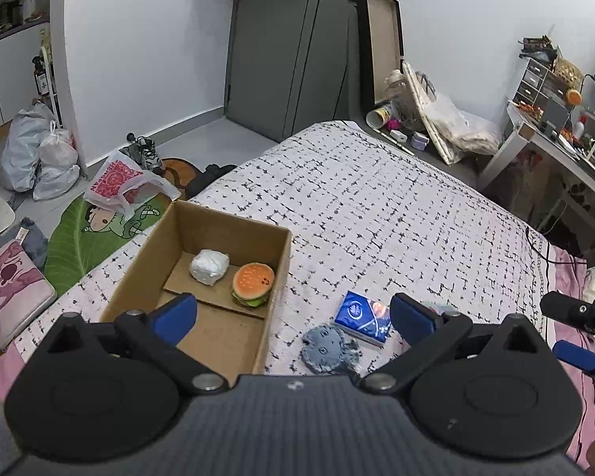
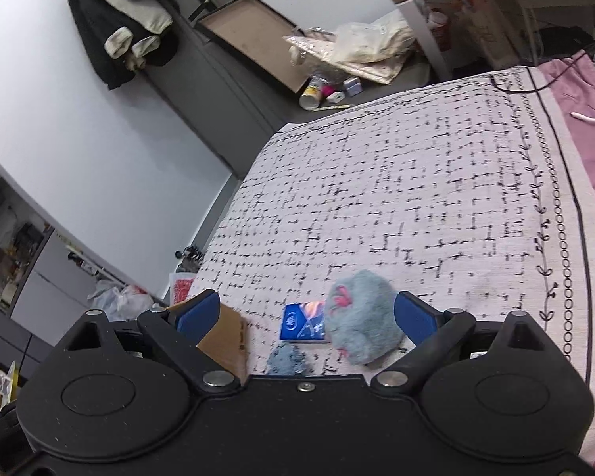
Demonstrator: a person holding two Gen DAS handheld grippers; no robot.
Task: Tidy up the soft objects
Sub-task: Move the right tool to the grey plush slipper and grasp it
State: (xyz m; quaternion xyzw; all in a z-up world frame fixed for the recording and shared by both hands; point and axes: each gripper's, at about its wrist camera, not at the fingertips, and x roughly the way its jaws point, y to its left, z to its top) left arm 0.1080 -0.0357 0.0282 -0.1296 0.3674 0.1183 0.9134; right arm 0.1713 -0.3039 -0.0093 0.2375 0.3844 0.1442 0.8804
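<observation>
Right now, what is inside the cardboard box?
The cardboard box holds a white bundle and a burger toy on a loose cardboard sheet. The left gripper hides its near corner.

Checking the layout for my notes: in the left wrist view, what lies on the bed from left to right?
Cardboard box holding a white bundle then a burger toy, then a grey plush piece, then a blue tissue pack.
</observation>
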